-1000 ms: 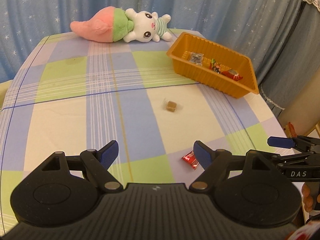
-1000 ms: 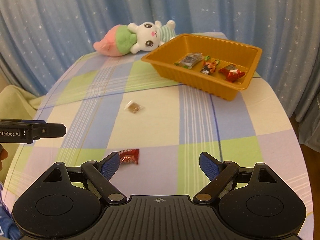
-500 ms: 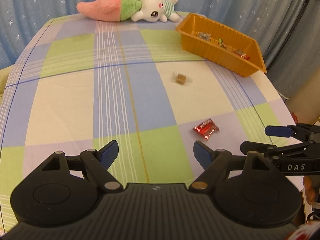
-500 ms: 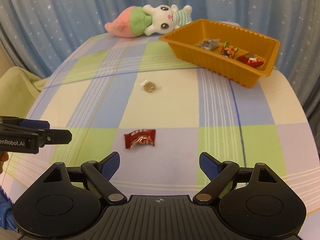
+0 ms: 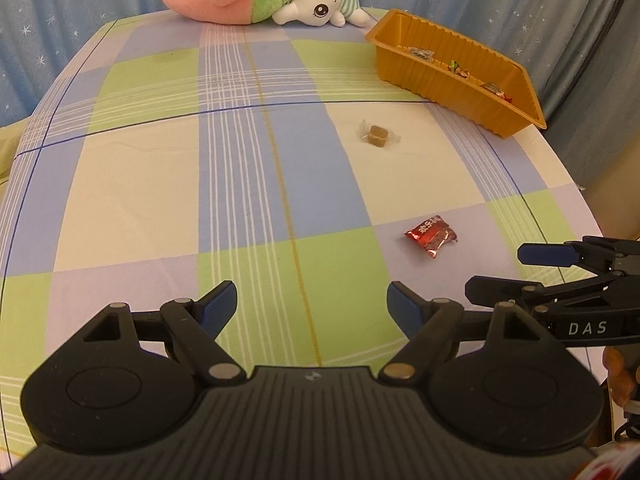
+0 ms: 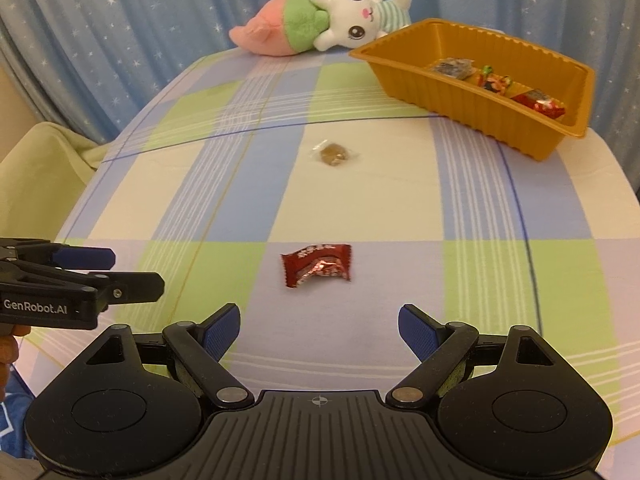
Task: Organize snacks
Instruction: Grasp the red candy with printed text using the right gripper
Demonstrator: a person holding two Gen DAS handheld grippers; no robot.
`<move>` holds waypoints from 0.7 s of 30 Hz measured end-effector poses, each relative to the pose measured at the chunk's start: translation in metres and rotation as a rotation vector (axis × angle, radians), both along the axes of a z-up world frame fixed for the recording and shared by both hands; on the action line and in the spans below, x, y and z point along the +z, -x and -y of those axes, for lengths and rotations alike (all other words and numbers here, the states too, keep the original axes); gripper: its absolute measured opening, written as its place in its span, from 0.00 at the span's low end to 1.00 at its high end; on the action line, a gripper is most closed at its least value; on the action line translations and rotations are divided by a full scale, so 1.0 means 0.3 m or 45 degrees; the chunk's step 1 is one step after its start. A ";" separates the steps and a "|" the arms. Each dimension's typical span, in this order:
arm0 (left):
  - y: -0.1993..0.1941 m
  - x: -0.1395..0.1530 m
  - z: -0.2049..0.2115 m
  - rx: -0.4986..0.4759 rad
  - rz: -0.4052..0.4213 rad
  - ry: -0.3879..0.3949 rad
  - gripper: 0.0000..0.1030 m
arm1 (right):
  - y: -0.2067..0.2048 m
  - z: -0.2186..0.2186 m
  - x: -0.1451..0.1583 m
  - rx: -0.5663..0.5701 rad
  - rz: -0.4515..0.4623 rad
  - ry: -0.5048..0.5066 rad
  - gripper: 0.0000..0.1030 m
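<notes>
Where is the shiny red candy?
The red candy lies on the checked tablecloth, just ahead of the open right gripper, nearer than the brown candy.

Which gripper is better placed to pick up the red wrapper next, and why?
Right. The right gripper is open with the red wrapper lying straight ahead between its fingers' lines. From the left gripper, also open, the wrapper lies off to the right.

Plush rabbit point(image 5: 316, 4) on checked tablecloth point(image 5: 132, 184), starry blue curtain point(image 5: 80, 0)
</notes>
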State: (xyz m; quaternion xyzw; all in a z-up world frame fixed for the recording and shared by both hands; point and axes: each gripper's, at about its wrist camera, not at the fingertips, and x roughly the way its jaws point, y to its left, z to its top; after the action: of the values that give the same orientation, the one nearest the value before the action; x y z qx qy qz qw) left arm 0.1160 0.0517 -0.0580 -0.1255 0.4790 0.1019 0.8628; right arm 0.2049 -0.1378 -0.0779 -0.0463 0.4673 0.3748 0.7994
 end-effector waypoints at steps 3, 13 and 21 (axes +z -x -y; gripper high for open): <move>-0.001 -0.006 -0.011 0.007 -0.008 0.001 0.78 | -0.003 -0.021 -0.008 0.015 -0.013 -0.006 0.83; -0.007 -0.025 -0.073 0.053 -0.026 0.002 0.78 | -0.034 -0.095 -0.038 0.045 -0.048 -0.014 0.62; -0.025 -0.046 -0.125 0.086 -0.041 0.010 0.78 | -0.088 -0.137 -0.067 0.006 -0.104 -0.009 0.61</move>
State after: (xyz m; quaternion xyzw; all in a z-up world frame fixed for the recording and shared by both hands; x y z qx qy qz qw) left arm 0.1234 0.0891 -0.0718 -0.1432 0.4886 0.1311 0.8506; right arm 0.2314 -0.0967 -0.0981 -0.0291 0.4979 0.3799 0.7790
